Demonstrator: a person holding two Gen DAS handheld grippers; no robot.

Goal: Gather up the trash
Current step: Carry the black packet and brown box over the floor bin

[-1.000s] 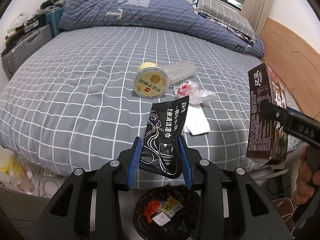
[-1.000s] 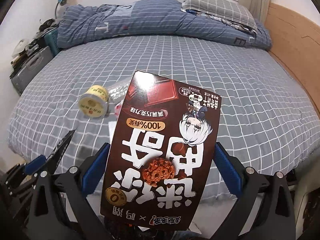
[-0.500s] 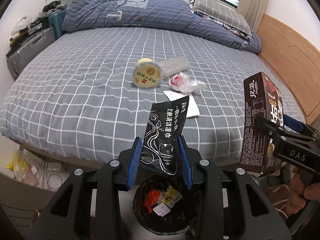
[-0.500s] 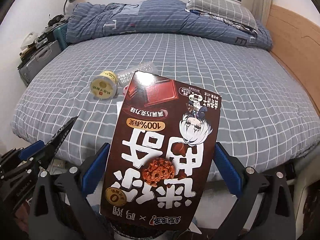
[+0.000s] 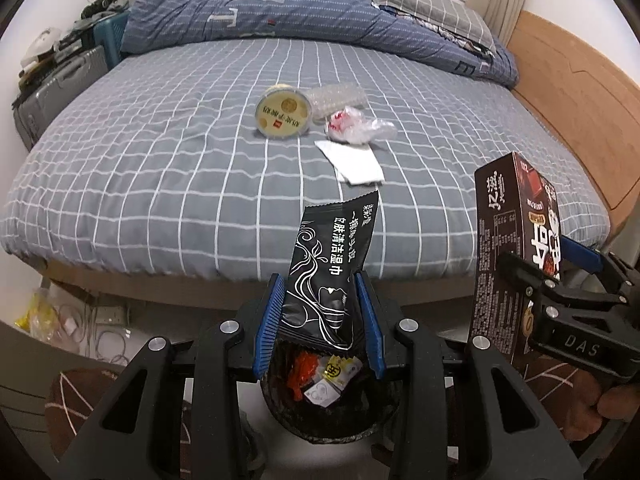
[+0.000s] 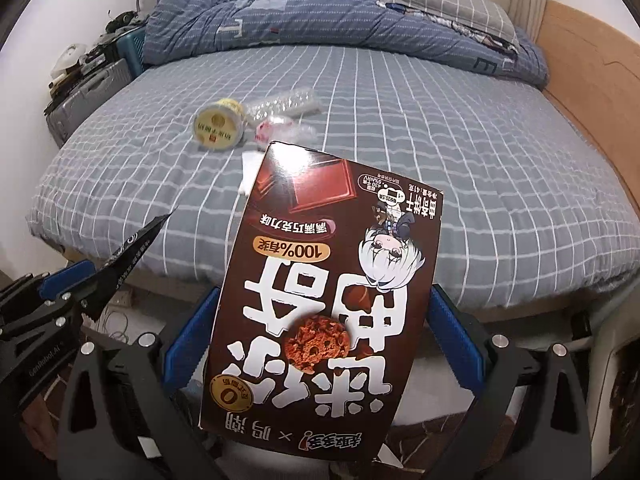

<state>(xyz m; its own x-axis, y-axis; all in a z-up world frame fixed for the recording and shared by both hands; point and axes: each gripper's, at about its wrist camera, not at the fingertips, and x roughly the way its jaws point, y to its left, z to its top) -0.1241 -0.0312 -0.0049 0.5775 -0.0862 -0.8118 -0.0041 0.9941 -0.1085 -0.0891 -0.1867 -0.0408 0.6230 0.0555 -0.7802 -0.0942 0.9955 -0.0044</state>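
Note:
My left gripper (image 5: 320, 320) is shut on a black wet-wipe packet (image 5: 332, 272), which hangs right over a black trash bin (image 5: 332, 420) on the floor with wrappers inside. My right gripper (image 6: 320, 344) is shut on a brown chocolate snack box (image 6: 328, 300); in the left wrist view that box (image 5: 516, 248) is to the right of the bin. On the grey checked bed (image 5: 160, 168) lie a yellow cup (image 5: 283, 111), a clear plastic tray (image 5: 338, 98), a crumpled clear wrapper (image 5: 356, 128) and a white paper (image 5: 354, 162).
A grey suitcase (image 5: 52, 92) and clutter stand left of the bed. A blue duvet (image 5: 280, 8) and pillow lie at the head. A wooden panel (image 5: 580, 92) flanks the right side. Cables and a yellow bag (image 5: 40, 312) lie on the floor at left.
Both grippers have drawn back from the bed, which now looks farther off. The packet has come over the bin, and more of the bin shows. Both grips are unchanged.

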